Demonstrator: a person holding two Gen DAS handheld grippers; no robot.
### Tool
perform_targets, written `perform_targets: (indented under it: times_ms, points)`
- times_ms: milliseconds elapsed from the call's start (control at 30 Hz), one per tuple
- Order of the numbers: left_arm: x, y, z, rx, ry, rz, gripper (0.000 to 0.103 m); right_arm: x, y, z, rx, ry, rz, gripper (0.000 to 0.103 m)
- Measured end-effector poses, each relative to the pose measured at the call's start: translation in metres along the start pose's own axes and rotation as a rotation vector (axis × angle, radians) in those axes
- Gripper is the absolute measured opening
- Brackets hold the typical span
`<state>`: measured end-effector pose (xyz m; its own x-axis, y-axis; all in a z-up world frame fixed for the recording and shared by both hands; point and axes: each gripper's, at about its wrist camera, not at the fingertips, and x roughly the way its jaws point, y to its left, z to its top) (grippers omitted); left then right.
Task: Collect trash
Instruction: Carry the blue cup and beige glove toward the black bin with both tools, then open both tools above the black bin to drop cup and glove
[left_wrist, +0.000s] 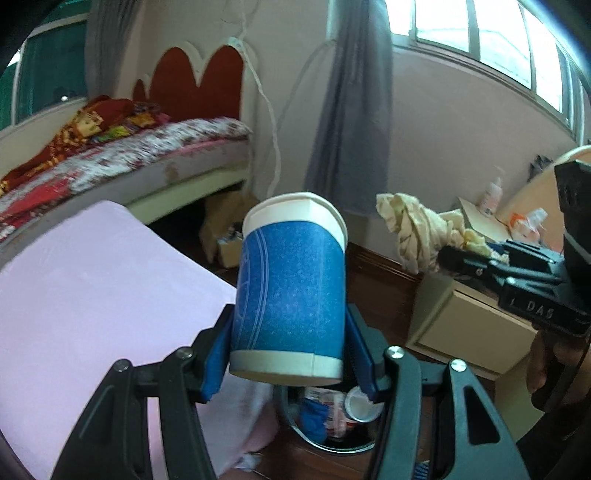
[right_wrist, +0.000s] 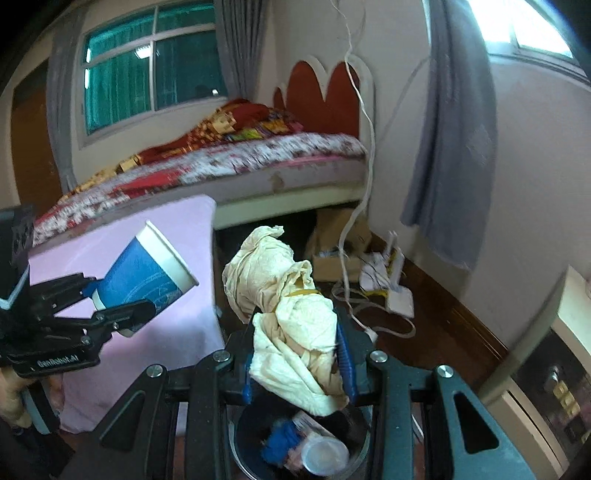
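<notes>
Dark wooden floor (right_wrist: 436, 332) lies ahead of the right hand-held gripper (right_wrist: 299, 354); on it a round trash bin (right_wrist: 236, 443) directly below, white cables (right_wrist: 369, 295) and a cardboard box (right_wrist: 332, 262) beyond.

White lettering "GenRobot.AI" runs along the black body of the left gripper (right_wrist: 122, 314). The right gripper (left_wrist: 448, 258) carries pale letters reading "DAS" on its black body. Nothing else is readable.

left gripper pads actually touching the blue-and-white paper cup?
Touching. The left wrist view shows the left gripper with its blue pads pressed against both sides of the blue-and-white paper cup, no gap on either side.
</notes>
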<state>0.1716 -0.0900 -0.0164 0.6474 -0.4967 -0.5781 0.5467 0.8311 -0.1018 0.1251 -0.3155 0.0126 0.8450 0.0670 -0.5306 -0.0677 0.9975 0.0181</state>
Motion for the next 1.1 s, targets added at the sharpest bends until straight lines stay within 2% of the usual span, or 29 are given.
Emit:
perform_targets:
  times_ms: [367,567,767,933,967,1000,1033,1067,1100]
  points:
    - [0.04,-0.037,-0.029,0.015,0.103,-0.104,0.058,0.008,-0.046,-0.053,0.032,0.106,-0.032,0.038]
    - [0.065,-0.044,-0.046,0.031,0.198,-0.115,0.058,0.029,-0.047,-0.077,0.007,0.189,-0.011,0.038]
    - [0.075,-0.046,-0.057,0.037,0.235,-0.125,0.058,0.044,-0.046,-0.085,0.01,0.228,0.007,0.038]
    - [0.089,-0.043,-0.068,0.028,0.285,-0.135,0.062,0.063,-0.042,-0.096,0.005,0.284,0.031,0.04]
    - [0.092,-0.042,-0.071,0.03,0.296,-0.125,0.076,0.069,-0.042,-0.1,0.003,0.304,0.043,0.049]
    - [0.094,-0.04,-0.074,0.024,0.302,-0.101,0.096,0.079,-0.044,-0.105,0.0,0.341,0.035,0.074]
    - [0.094,-0.037,-0.076,0.015,0.295,-0.088,0.102,0.083,-0.046,-0.108,0.002,0.355,0.012,0.088]
    - [0.093,-0.034,-0.078,0.007,0.285,-0.081,0.102,0.087,-0.052,-0.113,0.015,0.36,-0.028,0.102]
    - [0.093,-0.031,-0.08,0.001,0.291,-0.072,0.102,0.09,-0.058,-0.116,0.028,0.366,-0.047,0.102]
